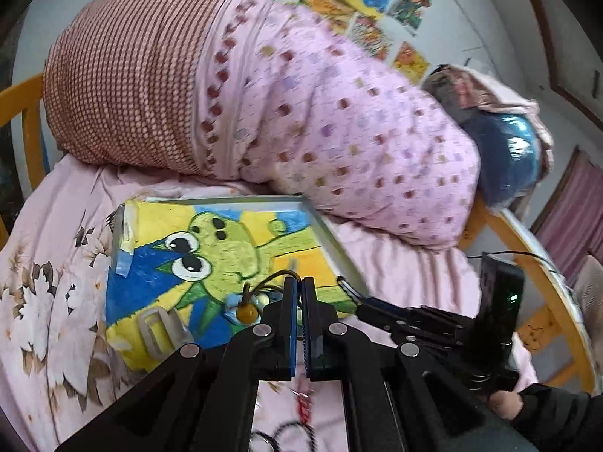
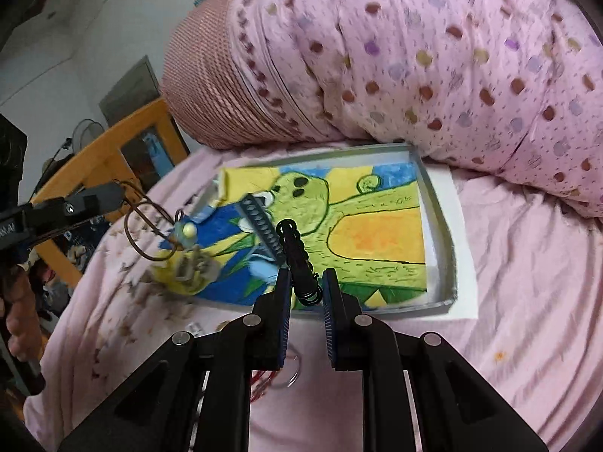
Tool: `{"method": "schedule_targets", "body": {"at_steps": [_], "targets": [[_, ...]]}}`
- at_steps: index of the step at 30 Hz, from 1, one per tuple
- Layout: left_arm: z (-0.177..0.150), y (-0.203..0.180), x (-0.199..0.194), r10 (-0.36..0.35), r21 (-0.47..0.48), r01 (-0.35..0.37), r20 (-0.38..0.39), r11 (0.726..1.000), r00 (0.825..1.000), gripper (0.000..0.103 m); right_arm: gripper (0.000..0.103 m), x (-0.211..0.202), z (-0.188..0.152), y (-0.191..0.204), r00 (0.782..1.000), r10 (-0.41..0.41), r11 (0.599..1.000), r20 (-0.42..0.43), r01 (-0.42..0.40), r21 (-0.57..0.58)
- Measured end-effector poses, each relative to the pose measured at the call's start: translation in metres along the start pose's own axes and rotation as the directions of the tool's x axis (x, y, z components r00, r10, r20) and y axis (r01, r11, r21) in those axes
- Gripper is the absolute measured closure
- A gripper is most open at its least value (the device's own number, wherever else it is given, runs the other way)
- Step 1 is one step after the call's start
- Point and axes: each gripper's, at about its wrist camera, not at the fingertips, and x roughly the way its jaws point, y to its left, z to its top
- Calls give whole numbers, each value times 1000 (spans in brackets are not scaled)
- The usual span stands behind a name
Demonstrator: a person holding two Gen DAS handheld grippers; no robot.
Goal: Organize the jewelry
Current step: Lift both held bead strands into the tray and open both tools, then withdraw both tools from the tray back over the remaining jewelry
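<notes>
A shallow grey tray (image 1: 331,241) (image 2: 433,203) lined with a frog drawing lies on the pink bedspread. My left gripper (image 1: 300,286) (image 2: 115,190) is shut on a brown cord necklace (image 1: 273,275) (image 2: 145,226). Its yellow bead (image 1: 247,313) (image 2: 188,230) hangs over the tray's near left corner. My right gripper (image 2: 307,286) holds a black coiled band (image 2: 297,260) between its fingers above the tray's near edge. In the left wrist view the right gripper (image 1: 345,282) reaches in from the right. A clear clip (image 1: 158,327) (image 2: 188,267) and a dark comb clip (image 2: 264,226) lie in the tray.
A large pink dotted quilt roll (image 1: 320,113) (image 2: 433,56) presses against the tray's far side. Red cord and metal rings (image 1: 301,403) (image 2: 280,373) lie on the bedspread under the grippers. A yellow wooden bed rail (image 2: 113,150) (image 1: 527,248) borders the bed. A hand (image 1: 505,403) grips the right tool.
</notes>
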Motion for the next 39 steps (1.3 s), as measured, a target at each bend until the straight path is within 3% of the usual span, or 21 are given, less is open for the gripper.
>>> {"method": "schedule_targets", "body": {"at_steps": [6,13,15,17,19,22,24,25,27,29,31,36,39], "targets": [[-11,28,47,46,-28,-48,-78,998,996,100,89,46,-5,-1,996,-8,1000,-88,8,2],[-24,47,78,48,-67,-60,-173,996,984,100,88,68,-9,-2,991,-23,1000,-132,23,0],[-27,50,80,55,-78,-70,-181,994,982,100,82,69,-9,-3,991,-35,999,-131,34,-12],[-28,53,81,54,-90,-72,-186,993,981,99,66,67,-9,-3,992,-44,999,-117,42,-24],[-29,55,81,65,-94,-83,-188,992,980,97,65,62,-9,-3,994,-56,998,-96,53,-35],[-30,56,76,65,-103,-84,-177,991,982,83,63,50,-8,-4,995,-77,996,-69,74,-46],[-30,55,72,67,-108,-86,-166,990,984,60,54,41,-7,-7,995,-88,995,-48,86,-42],[-29,55,70,67,-113,-86,-159,990,985,53,50,36,-7,-8,995,-94,995,-34,92,-36],[-28,55,61,68,-133,-85,-126,987,990,34,49,26,-5,-11,995,-98,995,-20,98,-24],[-26,53,54,66,-141,-80,-103,987,992,31,43,18,-4,-13,995,-101,995,-10,100,-16],[-24,51,47,82,-131,-94,-93,987,992,24,34,8,-5,-13,995,-102,995,6,102,-16],[-26,48,20,86,-142,-90,-40,986,996,3,25,-16,-8,-7,994,-99,995,52,100,-29],[-32,45,6,92,-142,-95,-28,985,995,0,14,-32,-11,0,992,-99,994,78,103,-45]]}}
